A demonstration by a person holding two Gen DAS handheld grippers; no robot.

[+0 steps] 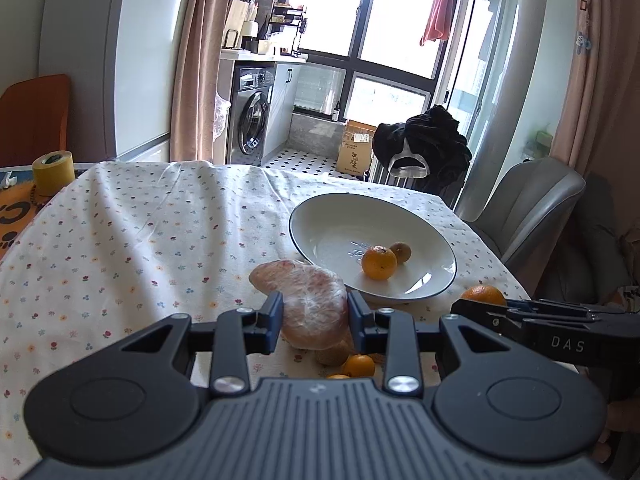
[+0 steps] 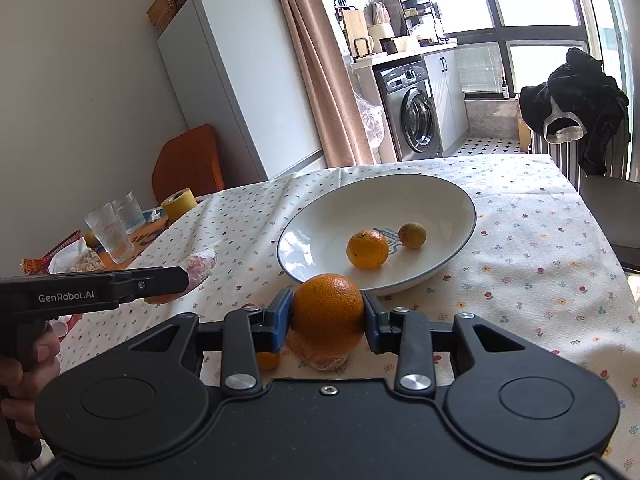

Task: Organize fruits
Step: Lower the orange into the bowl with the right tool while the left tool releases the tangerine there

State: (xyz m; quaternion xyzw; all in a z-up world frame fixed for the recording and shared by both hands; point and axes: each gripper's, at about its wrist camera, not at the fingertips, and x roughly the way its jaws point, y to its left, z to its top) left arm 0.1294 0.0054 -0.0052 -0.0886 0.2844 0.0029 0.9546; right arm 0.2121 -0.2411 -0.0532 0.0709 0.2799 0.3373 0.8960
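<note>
Where daylight fell through tall windows, the bench point(image 1: 120, 240) wore a rumpled white cloth printed with small flowers, and behind it stood a silver front-loading washing machine point(image 2: 416, 114), a white fridge point(image 2: 236, 80), pink curtains point(image 1: 192, 60) and a chair draped with black clothing point(image 1: 424, 144). A yellow roll of tape point(image 1: 53, 172) sat at the cloth's far left edge, with two ribbed clear glasses point(image 2: 116, 226) near it.

On the cloth rested a wide, shallow white ceramic bowl with a thin dark rim point(image 2: 304, 248), glossy and oval in outline. Inside it lay a small round orange point(image 2: 367, 249) and, just beside it, a duller brownish-green kiwi-like fruit point(image 2: 413, 235).

The left gripper point(image 1: 315, 316) had its blue-padded jaws clenched on a large pinkish peeled citrus piece wrapped in crinkled clear film point(image 1: 308, 300), held just beside the bowl's near rim. The right gripper point(image 2: 327, 314) gripped a big dimpled orange point(image 2: 327, 312) between its jaws, also just short of the bowl's rim. Below the grippers, more small oranges point(image 1: 359, 365) and a brownish fruit point(image 1: 332, 354) remained on the cloth. A hand point(image 2: 28, 364) showed on the left gripper's handle.
</note>
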